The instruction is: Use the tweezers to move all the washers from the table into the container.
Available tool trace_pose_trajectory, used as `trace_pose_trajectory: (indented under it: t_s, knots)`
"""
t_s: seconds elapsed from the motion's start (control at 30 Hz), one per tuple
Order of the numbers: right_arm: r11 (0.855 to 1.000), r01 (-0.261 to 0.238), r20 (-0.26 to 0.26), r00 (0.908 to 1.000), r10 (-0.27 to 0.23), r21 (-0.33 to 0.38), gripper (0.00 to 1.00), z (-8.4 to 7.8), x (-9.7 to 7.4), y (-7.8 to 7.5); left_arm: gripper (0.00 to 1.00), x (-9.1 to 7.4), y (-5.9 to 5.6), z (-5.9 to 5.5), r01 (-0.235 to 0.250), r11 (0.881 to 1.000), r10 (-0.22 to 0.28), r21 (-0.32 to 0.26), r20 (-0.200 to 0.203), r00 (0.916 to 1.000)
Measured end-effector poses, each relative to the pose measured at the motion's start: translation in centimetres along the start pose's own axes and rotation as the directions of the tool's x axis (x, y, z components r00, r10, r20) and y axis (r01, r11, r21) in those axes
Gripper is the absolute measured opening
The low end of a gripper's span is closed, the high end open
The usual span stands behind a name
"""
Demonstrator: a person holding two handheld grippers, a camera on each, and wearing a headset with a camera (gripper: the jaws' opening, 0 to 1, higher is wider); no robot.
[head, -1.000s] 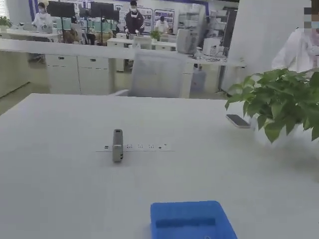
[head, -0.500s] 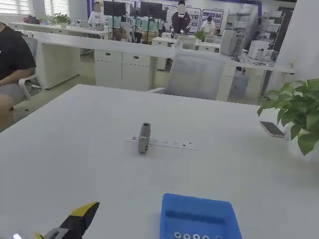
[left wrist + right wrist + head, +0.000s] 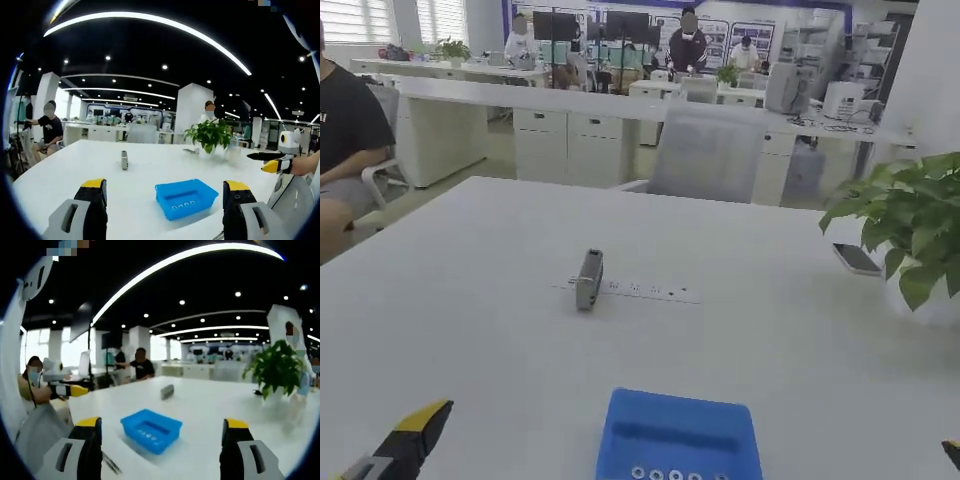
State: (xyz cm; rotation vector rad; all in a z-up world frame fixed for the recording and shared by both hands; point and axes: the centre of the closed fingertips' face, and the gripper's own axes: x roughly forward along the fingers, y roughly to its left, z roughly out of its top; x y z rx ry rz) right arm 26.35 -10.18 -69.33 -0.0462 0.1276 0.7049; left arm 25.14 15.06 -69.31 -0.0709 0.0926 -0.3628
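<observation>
The left hand-held gripper [image 3: 164,186] stood wide open in its own view, its two yellow-tipped jaws far apart with nothing between them. In the head view it showed at the lower left [image 3: 420,425], above the bench [image 3: 470,330] and well apart from the container [image 3: 680,403]. The right hand-held gripper [image 3: 162,422] was just as wide open and held nothing. From the left gripper view it showed at the right [image 3: 274,161], in a hand, raised above the bench edge; from the right gripper view the left one showed at the left [image 3: 70,389], also raised.

Ahead of both, the blue container sat on the bench [image 3: 167,209] [image 3: 161,440]. The washers [image 3: 675,474] lay inside it in a short row on its floor, near the wall closest to the person; they also showed as small rings in the gripper views [image 3: 182,204] [image 3: 148,431]. A thin dark thing [image 3: 111,462] lay on the bench just beside the right hand-held gripper's left jaw, too blurred to name.

Beyond the container a small grey box [image 3: 588,279] stood at the left end of a row of sockets [image 3: 640,291] set in the bench top. Farther right lay a phone [image 3: 857,259], near a leafy plant [image 3: 910,215]. A grey chair [image 3: 705,155] stood behind the bench, and a person in a black shirt [image 3: 340,120] sat at the left.
</observation>
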Motion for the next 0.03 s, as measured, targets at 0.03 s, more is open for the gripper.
trace_pose_trajectory:
  t_s: [0.03]
  knots:
    - [1.0,0.002,0.007,1.0,-0.002,0.0,0.99,0.05,-0.05,-0.09,0.99,0.06,-0.03,-0.21,0.002,1.0,-0.002,0.009,-0.008,1.0]
